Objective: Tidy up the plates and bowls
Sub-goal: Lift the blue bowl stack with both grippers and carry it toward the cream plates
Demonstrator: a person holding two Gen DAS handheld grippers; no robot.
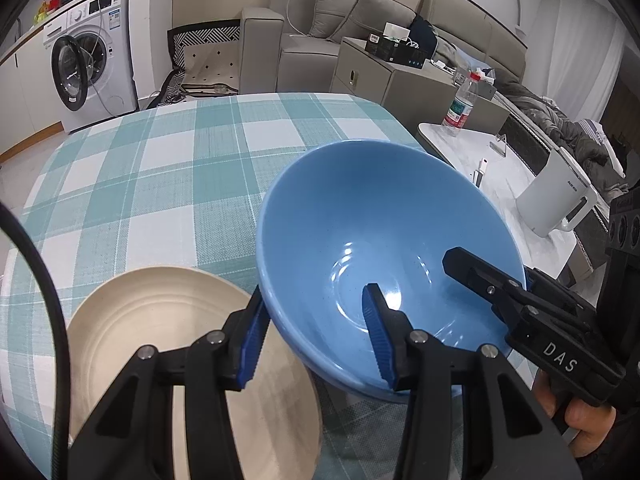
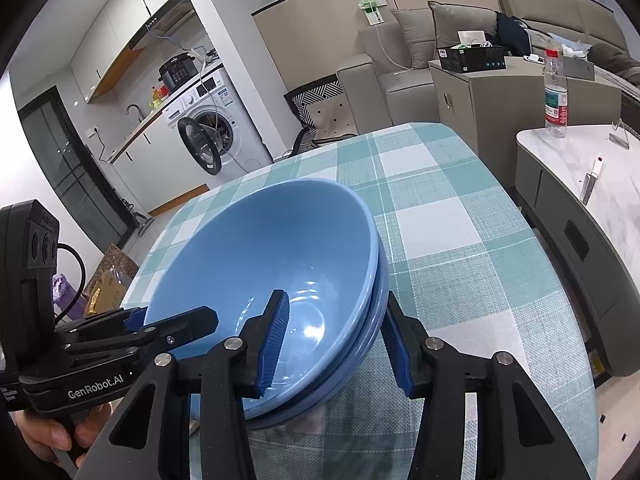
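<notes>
Left hand-held gripper (image 1: 316, 320) and right hand-held gripper (image 2: 334, 340) each clamp opposite rims of stacked blue bowls (image 2: 260, 264) above checked tabletop (image 1: 160, 184), beside cream plate (image 1: 160, 320).

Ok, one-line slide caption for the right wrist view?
Both grippers, right and left, clamp opposite rims of the stacked blue bowls on the checked tablecloth.

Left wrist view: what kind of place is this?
Likely a small apartment, living room and kitchen in one: a washer under a counter, a grey sofa, and a checked-cloth table bearing a blue bowl.
</notes>
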